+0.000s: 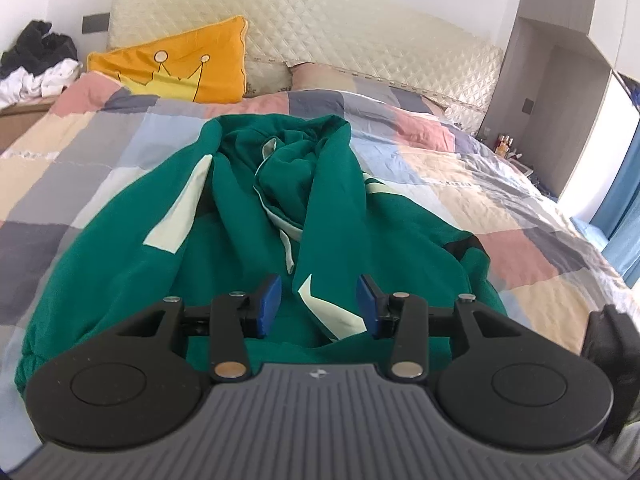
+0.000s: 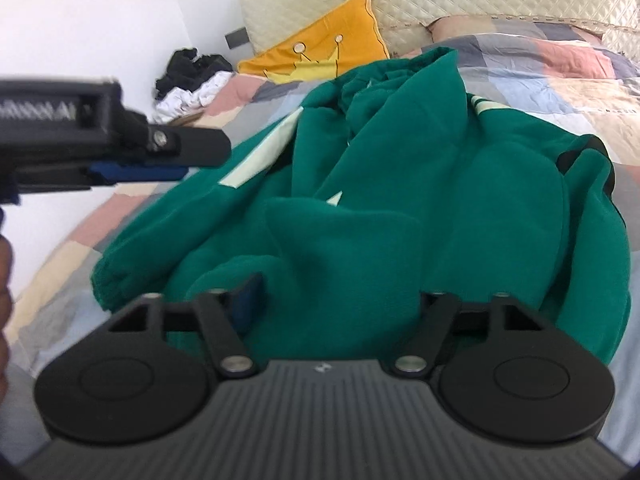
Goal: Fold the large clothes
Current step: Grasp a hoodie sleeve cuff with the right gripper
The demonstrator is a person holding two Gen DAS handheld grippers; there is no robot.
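Left tongs [image 1: 319, 306] agape; right tongs [image 2: 340, 300] seemingly buried in fleecy hoodie [image 2: 400, 200].

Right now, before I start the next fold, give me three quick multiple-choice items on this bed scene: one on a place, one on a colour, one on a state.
1. Where does the orange crown-print cushion sit?
A. against the quilted cream headboard
B. on the floor
C. on the garment

2. What colour is the large fleece garment?
A. red
B. green with pale patches
C. black

3. How is the left gripper?
A. shut on the garment
B. out of view
C. open, holding nothing

Key: 1 A, it leans at the bed's head. 2 B, both views show it. 3 C, a gap separates its blue pads.
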